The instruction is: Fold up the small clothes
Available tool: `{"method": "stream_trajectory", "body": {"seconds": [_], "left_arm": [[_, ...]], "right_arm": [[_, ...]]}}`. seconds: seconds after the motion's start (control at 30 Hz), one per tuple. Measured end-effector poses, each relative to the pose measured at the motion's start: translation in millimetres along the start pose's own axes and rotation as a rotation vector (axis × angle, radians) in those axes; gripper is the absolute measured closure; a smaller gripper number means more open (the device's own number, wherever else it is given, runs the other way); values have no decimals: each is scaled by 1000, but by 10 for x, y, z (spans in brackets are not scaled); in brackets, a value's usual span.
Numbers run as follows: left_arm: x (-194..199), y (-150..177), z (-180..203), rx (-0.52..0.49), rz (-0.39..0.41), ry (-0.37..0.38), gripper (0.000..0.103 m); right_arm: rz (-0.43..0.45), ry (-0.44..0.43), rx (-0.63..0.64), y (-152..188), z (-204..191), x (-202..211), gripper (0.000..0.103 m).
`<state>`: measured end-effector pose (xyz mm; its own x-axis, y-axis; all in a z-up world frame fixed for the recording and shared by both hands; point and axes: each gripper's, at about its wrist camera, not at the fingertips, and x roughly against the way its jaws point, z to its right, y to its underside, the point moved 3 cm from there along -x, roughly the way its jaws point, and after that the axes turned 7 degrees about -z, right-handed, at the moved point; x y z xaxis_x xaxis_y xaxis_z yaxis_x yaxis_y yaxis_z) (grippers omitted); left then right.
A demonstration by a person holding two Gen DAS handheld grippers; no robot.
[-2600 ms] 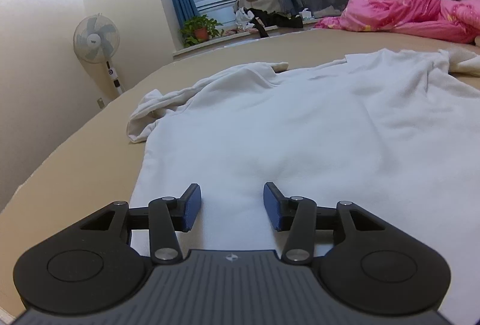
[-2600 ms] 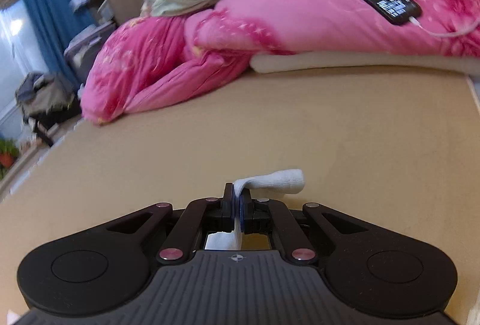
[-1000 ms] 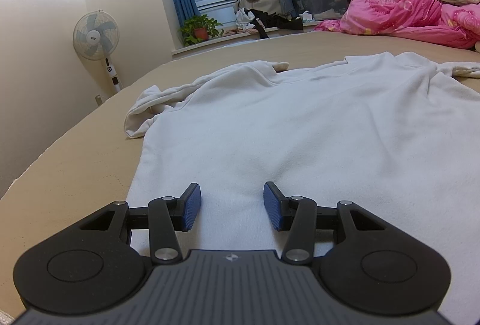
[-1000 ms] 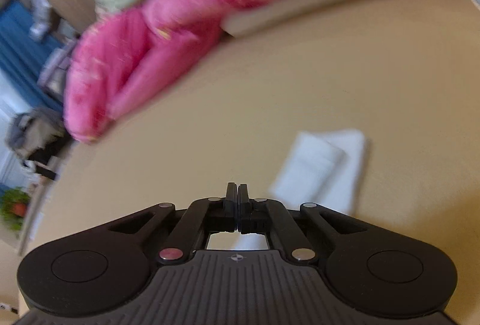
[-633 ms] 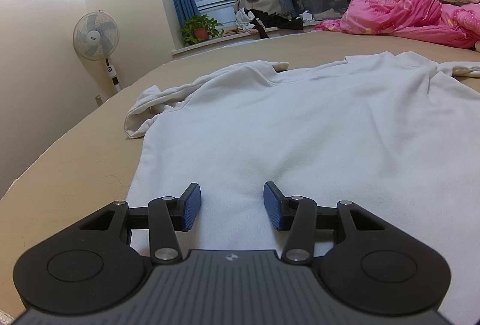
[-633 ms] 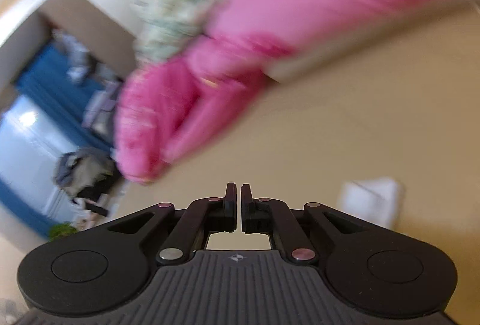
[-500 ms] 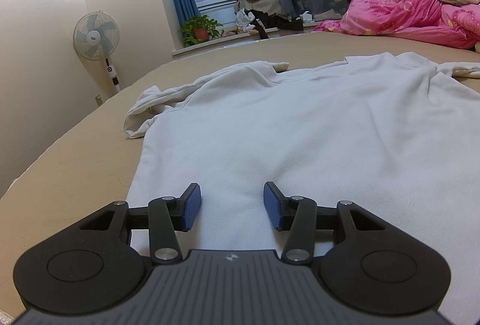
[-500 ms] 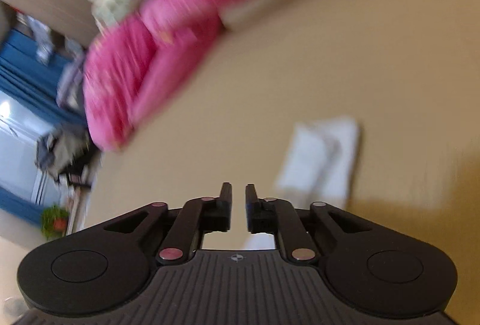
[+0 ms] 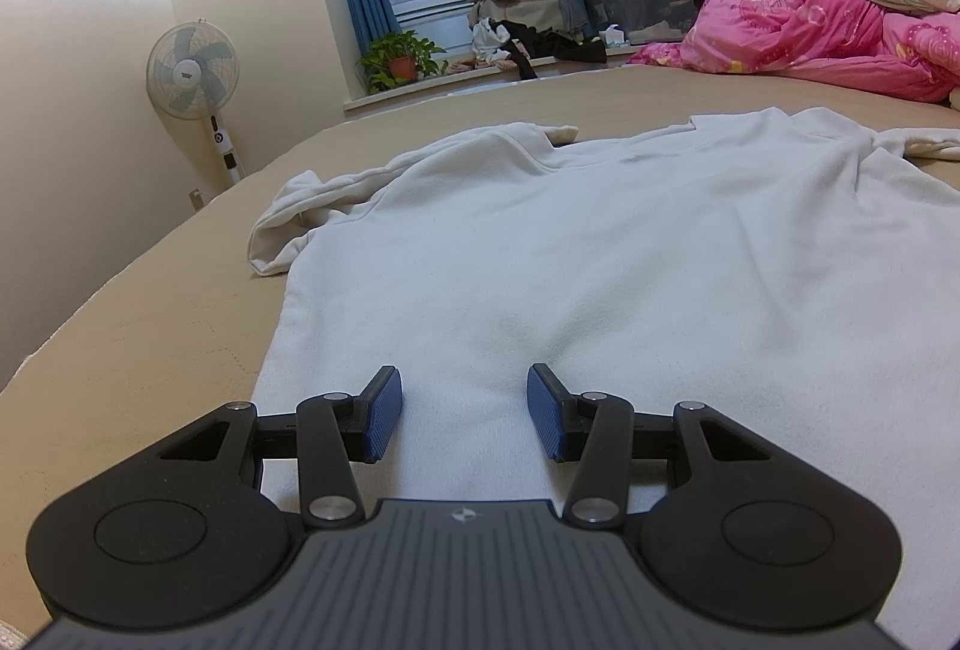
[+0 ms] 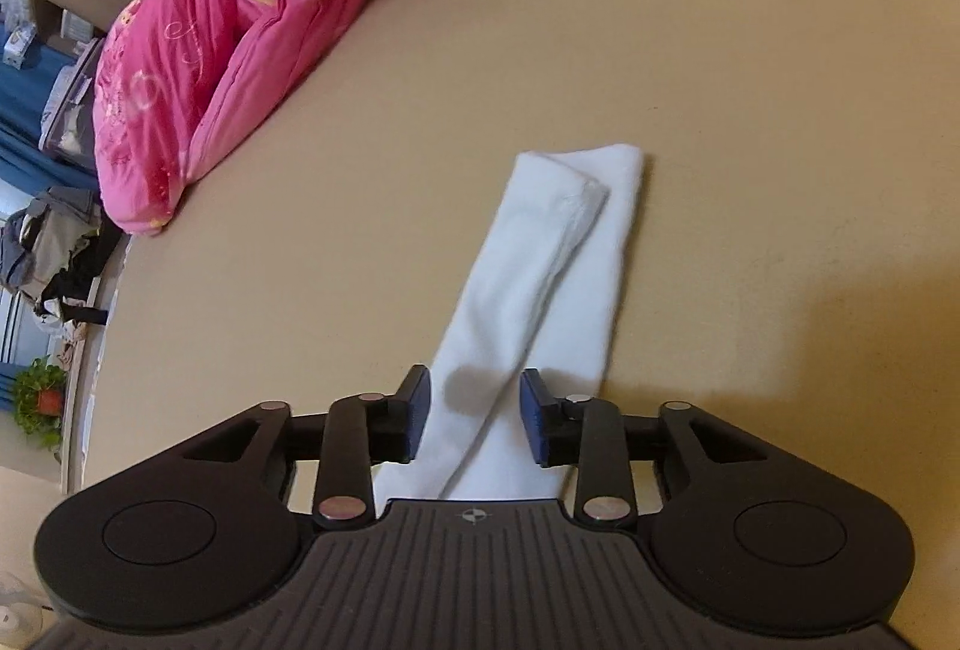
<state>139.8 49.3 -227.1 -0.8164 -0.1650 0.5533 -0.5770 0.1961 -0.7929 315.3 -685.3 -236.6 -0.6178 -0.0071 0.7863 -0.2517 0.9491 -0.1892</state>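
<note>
The right gripper (image 10: 473, 413) points down at a white sock (image 10: 543, 284) that lies folded over on the tan bed (image 10: 720, 110). Its jaws are opening. The sock lies flat between them, and the blue pads (image 10: 420, 404) do not press on it. The left gripper (image 9: 465, 413) hangs low over a big white shirt (image 9: 600, 260) spread out on the bed. Its jaws stand about half open with nothing gripped; only the shirt's cloth lies below them. A pink quilt (image 10: 228, 50) is bunched at the far side of the bed. A fan (image 9: 193, 71) stands by the wall, near a potted plant (image 9: 399, 61).
</note>
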Motion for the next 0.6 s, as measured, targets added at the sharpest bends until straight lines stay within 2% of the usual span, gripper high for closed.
{"method": "stream_trajectory", "body": {"seconds": [0.13,0.17,0.2,0.23,0.27,0.4,0.47,0.53,0.57,0.6], "left_arm": [[1,0,0,0,0,0,50],[0,0,0,0,0,0,50],[0,0,0,0,0,0,50],[0,0,0,0,0,0,50],[0,0,0,-1,-1,0,50],[-2,-1,-2,-2,-1,-1,50],[-1,1,-5,-2,-1,-1,50],[-1,0,-5,-2,-1,-1,50],[-1,0,-7,-2,-1,-1,50],[0,0,-5,-2,-1,-1,50]], "right_arm": [[34,16,5,-58,-19,-111,67],[49,24,19,-71,-48,-127,70],[69,37,33,-73,-75,-132,78],[90,40,48,-77,-107,-136,98],[107,18,64,-77,-140,-137,98],[188,-141,141,-113,-404,7,98],[256,-299,165,-137,-587,265,99],[381,-481,252,-123,-783,635,99],[444,-504,298,-91,-824,747,99],[461,-477,303,-79,-805,742,99]]}}
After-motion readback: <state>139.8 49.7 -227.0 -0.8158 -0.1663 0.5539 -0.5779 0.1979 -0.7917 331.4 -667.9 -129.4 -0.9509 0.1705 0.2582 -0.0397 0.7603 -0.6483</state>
